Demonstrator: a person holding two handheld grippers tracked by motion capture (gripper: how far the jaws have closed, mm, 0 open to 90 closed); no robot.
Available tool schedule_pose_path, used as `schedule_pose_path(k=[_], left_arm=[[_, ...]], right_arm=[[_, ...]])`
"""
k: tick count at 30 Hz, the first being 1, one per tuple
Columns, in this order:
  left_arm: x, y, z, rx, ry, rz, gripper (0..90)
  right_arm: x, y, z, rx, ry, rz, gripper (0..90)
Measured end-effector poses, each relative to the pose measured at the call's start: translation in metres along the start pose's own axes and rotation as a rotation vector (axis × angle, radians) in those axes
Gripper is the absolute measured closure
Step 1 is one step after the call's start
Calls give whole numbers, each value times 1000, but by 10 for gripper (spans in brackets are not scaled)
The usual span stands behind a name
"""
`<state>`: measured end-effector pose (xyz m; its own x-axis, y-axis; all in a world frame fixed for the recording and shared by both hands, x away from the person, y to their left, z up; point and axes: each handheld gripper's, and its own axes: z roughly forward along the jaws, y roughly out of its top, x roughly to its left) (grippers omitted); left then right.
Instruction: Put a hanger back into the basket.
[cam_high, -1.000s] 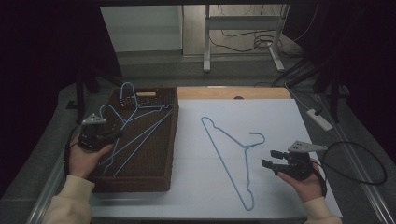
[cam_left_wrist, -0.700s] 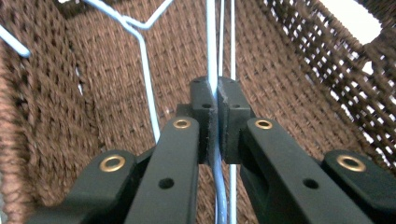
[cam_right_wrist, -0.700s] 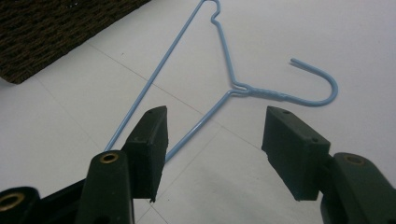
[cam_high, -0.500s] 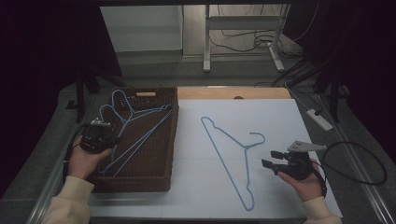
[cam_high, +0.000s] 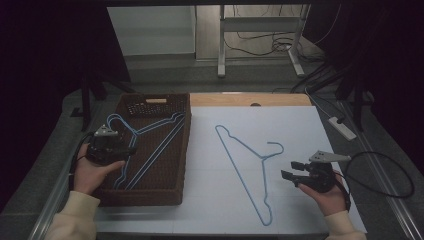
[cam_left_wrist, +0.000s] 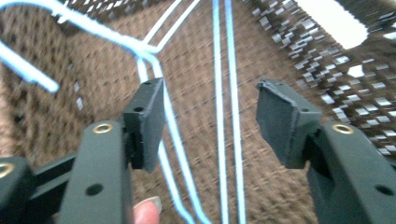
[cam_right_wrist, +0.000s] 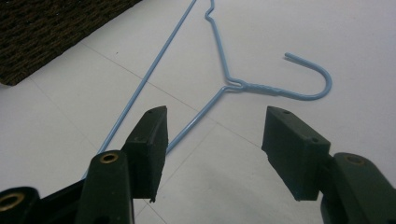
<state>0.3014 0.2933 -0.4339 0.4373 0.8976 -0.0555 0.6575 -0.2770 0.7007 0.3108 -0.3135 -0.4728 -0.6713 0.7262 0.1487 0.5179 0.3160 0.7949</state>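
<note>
- Two sets of tongs, both spread and empty; left tongs (cam_high: 131, 150) hang over the brown basket (cam_high: 150, 196), right tongs (cam_high: 291, 170) rest low over the white tabletop (cam_high: 310, 125), near the lone hanger (cam_high: 245, 155)
- Basket hangers (cam_left_wrist: 224, 116) lie flat on the weave, two wires running between the left jaws in the left gripper view
- Judgement: step in hand looks like lifting one hanger out; best to close on a single wire near the neck, not the doubled pair, lest two come up tangled
- Lone hanger lies flat; hook (cam_right_wrist: 313, 84) points to the person's right; long bar runs diagonally, far-left to near-right
</note>
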Motion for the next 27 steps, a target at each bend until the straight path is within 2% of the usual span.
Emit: schedule_pose_path(k=[2,3,4,8,9,12,16,20,27], left_arm=[[-6,0,-4,-27,-28,17,403],[-13,0,-8,-58,-49,39,395],[-13,0,-8,-58,-49,39,388],[-30,-1,-15,-125,-107,75,382],[-30,-1,-15,-125,-107,75,384],[-45,-2,-18,-164,-132,104,385],[-62,-5,-18,-220,-184,107,379],[-74,-7,-15,-228,-214,125,371],[-88,-15,-8,-232,-236,149,365]], right_arm=[[0,0,0,2,1,-2,412],[0,0,0,2,2,-2,412],[0,0,0,2,2,-2,412],[1,0,1,10,4,-4,410],[1,0,1,11,3,-5,410],[2,0,1,11,6,-6,409],[4,0,2,18,8,-18,408],[5,-1,2,22,-3,-24,402],[9,0,1,19,-7,-23,392]])
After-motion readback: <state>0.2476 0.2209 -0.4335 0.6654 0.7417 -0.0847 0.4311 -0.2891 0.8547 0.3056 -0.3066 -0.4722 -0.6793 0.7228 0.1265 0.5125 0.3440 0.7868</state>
